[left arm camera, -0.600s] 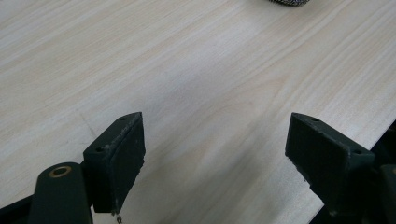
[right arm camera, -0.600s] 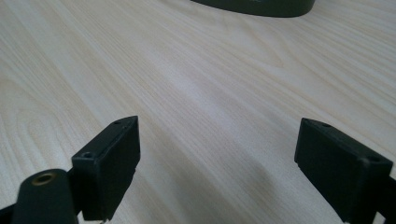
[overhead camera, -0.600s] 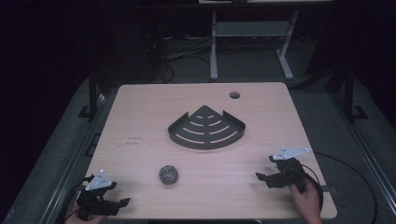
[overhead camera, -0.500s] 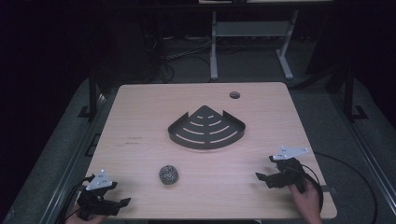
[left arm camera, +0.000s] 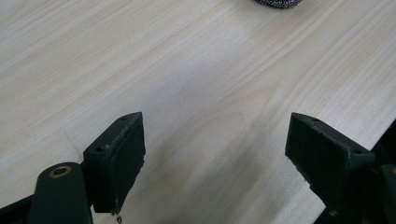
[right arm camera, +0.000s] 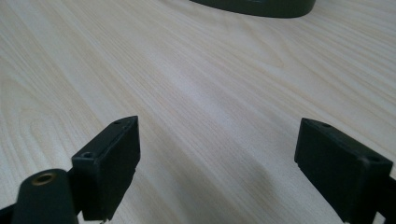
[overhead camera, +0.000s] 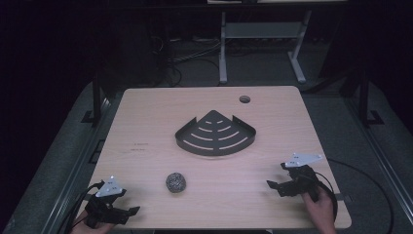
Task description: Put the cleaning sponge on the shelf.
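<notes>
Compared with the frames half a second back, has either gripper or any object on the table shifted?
Nothing visibly changed. The left gripper and right gripper sit open and empty at the near corners; the steel-wool ball and the dark corner rack lie where they were.

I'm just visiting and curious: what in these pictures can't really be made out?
- Steel scouring ball: left gripper view, cut off by the top edge.
- Black corner shelf: right gripper view, only its near rim inside the top edge.
- Small print on the table: high view, too small to read.

place: lab | cues: bare test table (overhead camera: 146,122), floor cables (overhead camera: 195,56), dark surroundings
</notes>
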Action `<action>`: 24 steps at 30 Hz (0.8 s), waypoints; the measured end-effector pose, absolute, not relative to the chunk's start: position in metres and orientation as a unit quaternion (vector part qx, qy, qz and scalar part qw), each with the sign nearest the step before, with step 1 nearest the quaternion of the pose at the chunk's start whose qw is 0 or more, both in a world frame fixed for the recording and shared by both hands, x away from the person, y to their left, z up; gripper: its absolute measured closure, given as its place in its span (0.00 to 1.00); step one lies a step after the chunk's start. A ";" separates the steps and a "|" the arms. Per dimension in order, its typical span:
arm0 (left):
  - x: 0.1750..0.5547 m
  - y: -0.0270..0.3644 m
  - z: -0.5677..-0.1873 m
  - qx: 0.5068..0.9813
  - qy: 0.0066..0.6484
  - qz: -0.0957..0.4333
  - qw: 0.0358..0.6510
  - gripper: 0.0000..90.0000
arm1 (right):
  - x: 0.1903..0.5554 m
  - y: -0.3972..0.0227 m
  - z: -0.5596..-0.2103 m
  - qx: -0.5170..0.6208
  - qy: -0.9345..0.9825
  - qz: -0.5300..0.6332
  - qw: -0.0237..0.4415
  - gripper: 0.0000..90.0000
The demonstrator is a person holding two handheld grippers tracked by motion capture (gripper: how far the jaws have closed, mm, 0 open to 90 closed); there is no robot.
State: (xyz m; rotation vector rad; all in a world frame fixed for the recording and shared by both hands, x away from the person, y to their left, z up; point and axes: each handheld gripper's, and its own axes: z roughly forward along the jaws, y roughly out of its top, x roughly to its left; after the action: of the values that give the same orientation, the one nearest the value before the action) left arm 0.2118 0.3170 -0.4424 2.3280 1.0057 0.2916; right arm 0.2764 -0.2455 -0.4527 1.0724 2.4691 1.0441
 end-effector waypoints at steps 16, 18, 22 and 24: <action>0.219 0.307 -0.436 0.883 0.358 0.105 0.284 0.22 | 0.276 -0.245 -0.453 0.366 0.849 0.359 0.125 0.15; 0.220 0.306 -0.435 0.885 0.355 0.104 0.283 0.22 | 0.276 -0.245 -0.453 0.367 0.849 0.359 0.126 0.15; 0.222 0.303 -0.434 0.887 0.351 0.102 0.282 0.21 | 0.276 -0.245 -0.453 0.366 0.849 0.360 0.126 0.15; 0.224 0.302 -0.433 0.888 0.348 0.101 0.281 0.22 | 0.276 -0.244 -0.453 0.366 0.849 0.359 0.126 0.15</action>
State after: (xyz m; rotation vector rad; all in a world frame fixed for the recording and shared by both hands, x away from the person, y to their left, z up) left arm 0.2237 0.3017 -0.4326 2.3803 0.9338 0.2706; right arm 0.2764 -0.2444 -0.4528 1.0663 2.4737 1.0460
